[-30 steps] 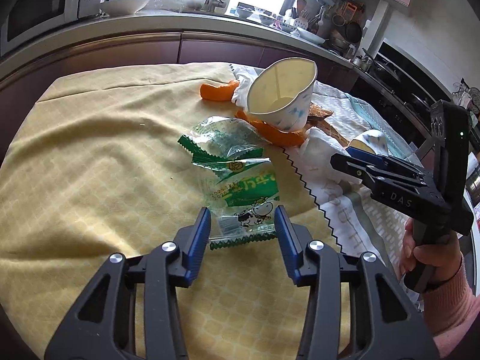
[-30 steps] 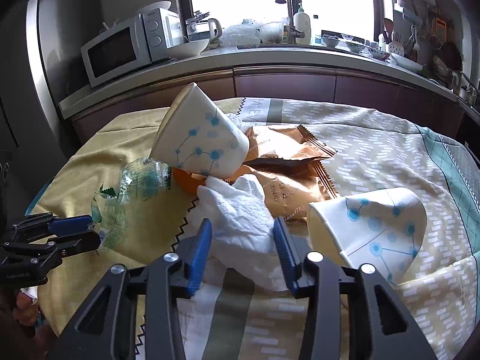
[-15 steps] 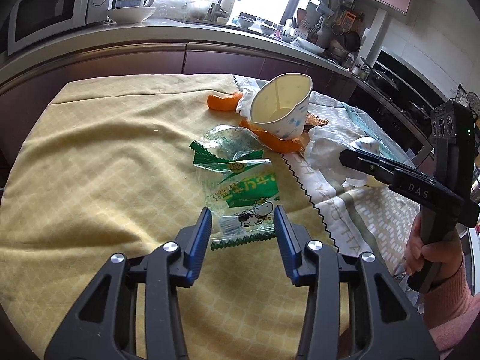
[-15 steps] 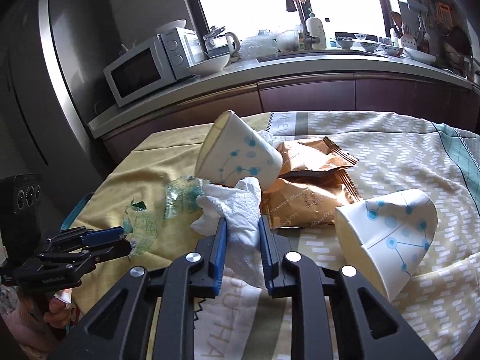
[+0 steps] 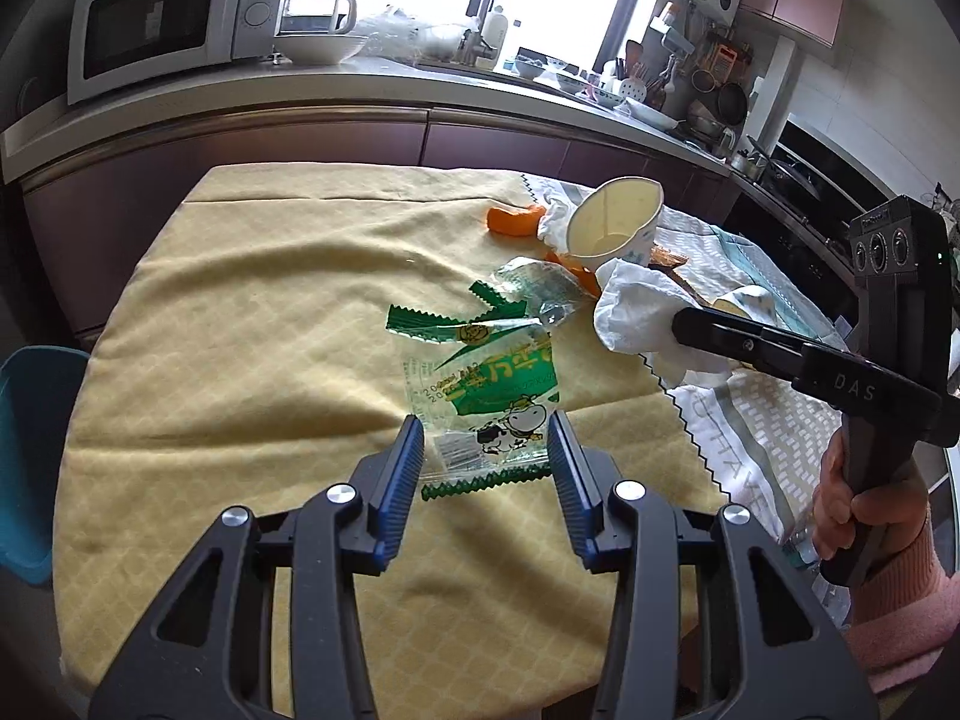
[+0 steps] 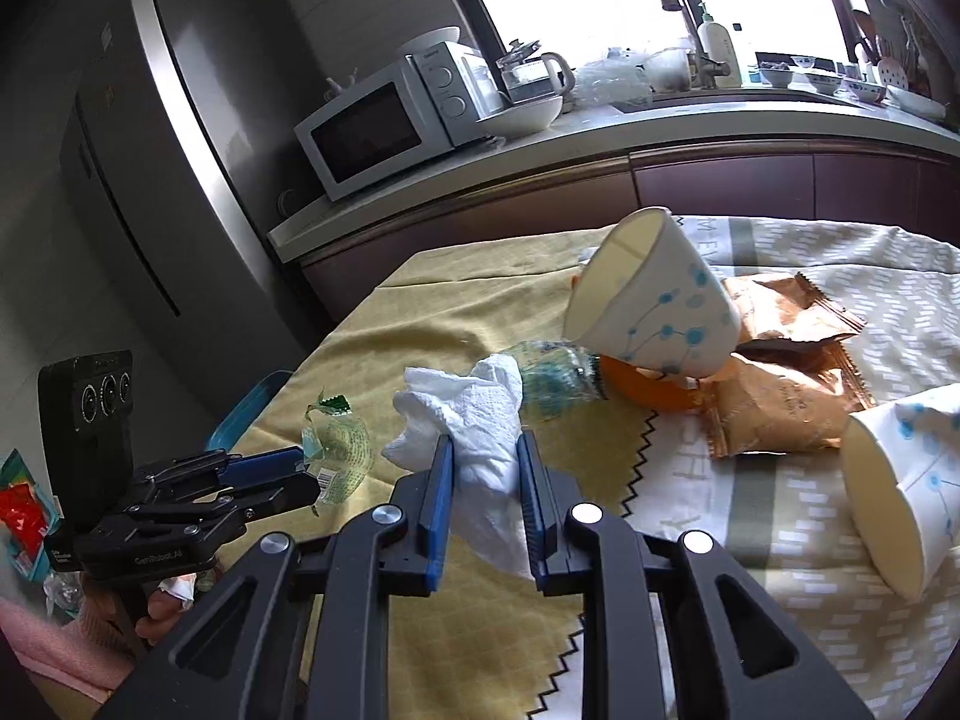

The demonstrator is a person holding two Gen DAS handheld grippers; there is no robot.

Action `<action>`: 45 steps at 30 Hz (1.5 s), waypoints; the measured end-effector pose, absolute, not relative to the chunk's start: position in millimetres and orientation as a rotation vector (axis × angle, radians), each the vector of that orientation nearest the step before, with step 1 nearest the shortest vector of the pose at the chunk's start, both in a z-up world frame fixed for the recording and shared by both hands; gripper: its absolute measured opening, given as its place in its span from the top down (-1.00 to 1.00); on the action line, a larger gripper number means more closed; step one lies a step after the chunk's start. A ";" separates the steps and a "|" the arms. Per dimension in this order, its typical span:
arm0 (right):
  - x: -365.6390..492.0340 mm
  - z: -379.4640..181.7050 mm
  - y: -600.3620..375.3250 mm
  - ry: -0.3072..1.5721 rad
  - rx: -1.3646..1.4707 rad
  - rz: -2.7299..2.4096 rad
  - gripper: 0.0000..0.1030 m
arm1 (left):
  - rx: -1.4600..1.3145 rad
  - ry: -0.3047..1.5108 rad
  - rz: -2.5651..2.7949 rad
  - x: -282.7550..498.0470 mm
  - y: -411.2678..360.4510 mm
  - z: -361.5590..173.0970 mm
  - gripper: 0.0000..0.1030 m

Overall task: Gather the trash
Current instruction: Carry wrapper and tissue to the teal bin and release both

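Note:
My left gripper (image 5: 485, 427) is shut on a clear wrapper with green print and a cow (image 5: 492, 384), gripping it by its near end just above the yellow cloth (image 5: 240, 330). My right gripper (image 6: 486, 444) is shut on a crumpled white tissue (image 6: 474, 414), which hangs lifted between its blue pads. In the left wrist view that tissue (image 5: 636, 312) sticks out past the right gripper (image 5: 681, 321). On the table lie a tilted paper cup (image 6: 648, 300), a second cup on its side (image 6: 900, 480), brown snack wrappers (image 6: 780, 402), an orange piece (image 6: 648, 387) and a crumpled clear wrapper (image 6: 552, 378).
A blue bin (image 5: 30, 450) stands off the table's left edge. Behind the table runs a kitchen counter with a microwave (image 5: 156, 18) and dishes. A patterned white and grey cloth (image 6: 840, 630) covers the right part of the table. A person's hand (image 5: 852, 516) holds the right gripper.
The right gripper closed on the tissue and lifted it off the cloth toward the left. The left gripper drew back and up with the cow wrapper, away from the crumpled clear wrapper.

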State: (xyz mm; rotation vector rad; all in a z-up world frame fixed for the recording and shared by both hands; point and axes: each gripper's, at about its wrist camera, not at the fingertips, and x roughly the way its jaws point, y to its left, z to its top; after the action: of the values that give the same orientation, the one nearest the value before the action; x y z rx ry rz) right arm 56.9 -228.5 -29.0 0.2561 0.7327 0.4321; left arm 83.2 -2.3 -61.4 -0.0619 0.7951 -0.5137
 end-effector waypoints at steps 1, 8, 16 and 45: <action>57.7 -28.7 -223.3 0.734 0.253 0.444 0.62 | -0.066 0.794 -0.506 81.1 2.3 -60.9 0.18; 63.9 -29.5 -191.1 0.752 0.246 0.536 0.62 | -0.100 0.770 -0.436 72.1 37.1 -53.7 0.18; 74.1 -23.1 -150.0 0.756 0.225 0.631 0.62 | -0.118 0.739 -0.357 60.3 77.6 -45.7 0.18; 129.2 -21.4 3.4 0.831 0.110 0.909 0.62 | -0.242 0.685 -0.029 47.0 235.1 -41.1 0.18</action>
State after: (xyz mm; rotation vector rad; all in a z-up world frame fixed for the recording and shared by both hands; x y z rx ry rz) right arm 129.2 3.4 -21.4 0.1102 0.8312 0.9087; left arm 47.0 235.1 -41.1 -0.2422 0.6847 -0.0287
